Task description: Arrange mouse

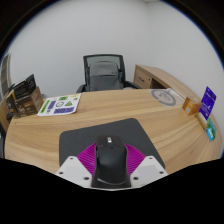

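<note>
Gripper (110, 168) fingers sit close in on a black mouse (110, 160), the purple pads (91, 158) pressing its left and right flanks; grip is narrow, closed on the mouse. Mouse sits over the near part of a dark grey mouse mat (105, 135); contact with the mat cannot be judged. Mat lies on a wooden desk (150, 115). Beyond the fingers: printed sheet (60, 104) at far left of desk, black office chair (104, 72) behind it, purple box (207, 101) at the right end.
</note>
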